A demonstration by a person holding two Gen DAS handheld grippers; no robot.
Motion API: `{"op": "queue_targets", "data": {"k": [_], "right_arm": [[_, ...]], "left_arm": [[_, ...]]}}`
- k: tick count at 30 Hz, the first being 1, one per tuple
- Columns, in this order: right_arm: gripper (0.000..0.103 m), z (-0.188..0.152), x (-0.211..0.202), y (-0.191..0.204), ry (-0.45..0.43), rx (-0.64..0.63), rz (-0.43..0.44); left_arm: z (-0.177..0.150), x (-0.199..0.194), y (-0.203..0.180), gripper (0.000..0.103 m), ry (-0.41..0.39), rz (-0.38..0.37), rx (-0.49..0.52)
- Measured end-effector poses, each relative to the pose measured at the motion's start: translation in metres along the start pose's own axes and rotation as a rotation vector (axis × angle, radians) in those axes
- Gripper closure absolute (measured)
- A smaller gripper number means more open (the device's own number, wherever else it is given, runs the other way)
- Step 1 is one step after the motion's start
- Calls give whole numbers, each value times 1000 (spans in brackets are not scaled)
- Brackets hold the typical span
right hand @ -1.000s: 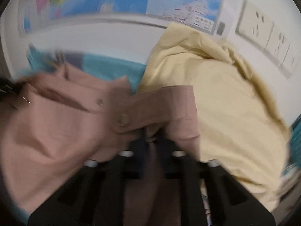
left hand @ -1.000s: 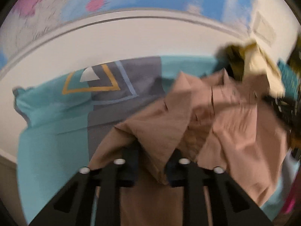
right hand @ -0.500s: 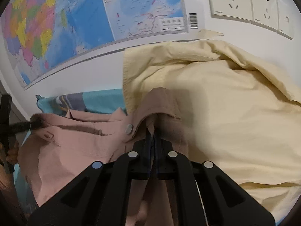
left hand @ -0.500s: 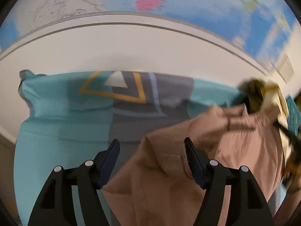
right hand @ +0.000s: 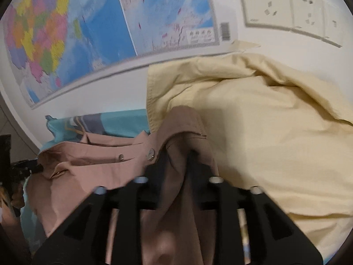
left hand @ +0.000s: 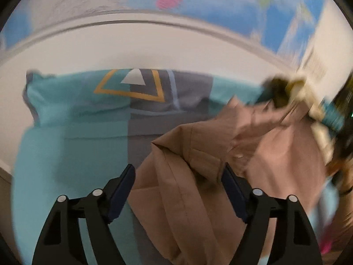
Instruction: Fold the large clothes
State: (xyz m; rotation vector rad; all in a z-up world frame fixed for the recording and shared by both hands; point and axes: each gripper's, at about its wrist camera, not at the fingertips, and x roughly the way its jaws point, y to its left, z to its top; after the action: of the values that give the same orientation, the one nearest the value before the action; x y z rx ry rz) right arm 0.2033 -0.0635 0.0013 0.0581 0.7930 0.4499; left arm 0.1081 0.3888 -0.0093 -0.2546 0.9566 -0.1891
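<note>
Pink-brown shirt (left hand: 253, 154): lies crumpled on teal-grey sheet (left hand: 66, 132), beside yellow garment (right hand: 275, 143). Left gripper (left hand: 177, 190): released, jaws astride a fold. Right gripper (right hand: 174, 165): parted slightly, shirt fabric between its fingers.

Between the spread fingers of my left gripper (left hand: 177, 178) a fold of the brown shirt (left hand: 253, 154) rises, so the way straight ahead is blocked. To the left of it the teal sheet (left hand: 66, 154) lies flat and free up to the white wall (left hand: 154, 50). On the far right the other clothes are piled, blurred. My right gripper (right hand: 174, 165) has brown cloth in its gap, and the yellow shirt (right hand: 275, 137) heaps just beside it on the right, up to the wall sockets (right hand: 286, 11). Left of it the brown shirt covers the bed
</note>
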Motion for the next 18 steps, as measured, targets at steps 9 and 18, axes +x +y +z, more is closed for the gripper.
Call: {"op": "queue_targets", "data": {"k": [9,18], "right_arm": [[12,-87,-76,-32,49,21,156],[47,-130,-31,-19,151,11,250]], "left_arm": [[-67,-21,-13,7,21,-89,145],[-92,16,-36,34,27,-94,179]]}}
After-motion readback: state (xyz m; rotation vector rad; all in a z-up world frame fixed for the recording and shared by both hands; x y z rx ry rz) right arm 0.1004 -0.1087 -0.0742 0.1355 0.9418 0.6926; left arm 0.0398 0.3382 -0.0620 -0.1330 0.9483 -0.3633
